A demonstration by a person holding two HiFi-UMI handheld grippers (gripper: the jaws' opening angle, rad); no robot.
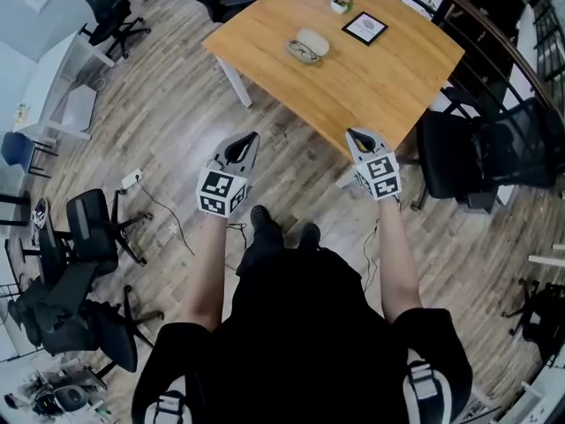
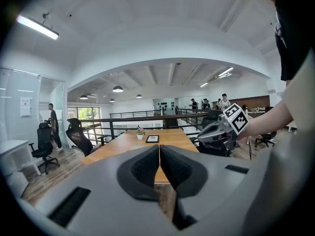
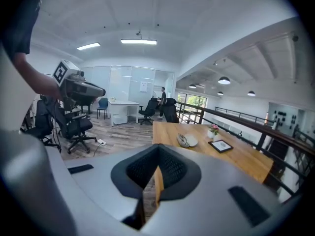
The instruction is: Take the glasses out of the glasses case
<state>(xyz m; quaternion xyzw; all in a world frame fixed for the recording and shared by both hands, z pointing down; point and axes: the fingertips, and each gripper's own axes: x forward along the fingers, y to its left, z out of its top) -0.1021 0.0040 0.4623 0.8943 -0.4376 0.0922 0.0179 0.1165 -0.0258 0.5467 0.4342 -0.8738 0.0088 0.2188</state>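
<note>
A white glasses case (image 1: 315, 41) lies on the wooden table (image 1: 371, 78), with dark-rimmed glasses (image 1: 302, 52) lying against its near side. The right gripper view shows the same case (image 3: 192, 141) and glasses (image 3: 182, 141) far ahead. My left gripper (image 1: 252, 137) is held over the floor short of the table's near edge, jaws shut and empty. My right gripper (image 1: 352, 132) hovers at the table's near corner, also shut with nothing in it. In its own view the left gripper (image 2: 159, 150) points at the table (image 2: 142, 144); the right gripper (image 3: 157, 156) faces the table too.
A small flower pot (image 1: 341, 3) and a black picture frame (image 1: 365, 28) sit behind the case. Black office chairs stand at the right (image 1: 481, 153) and left (image 1: 88, 228). A cable and plug (image 1: 132, 180) lie on the wood floor. A railing (image 1: 494, 25) runs behind the table.
</note>
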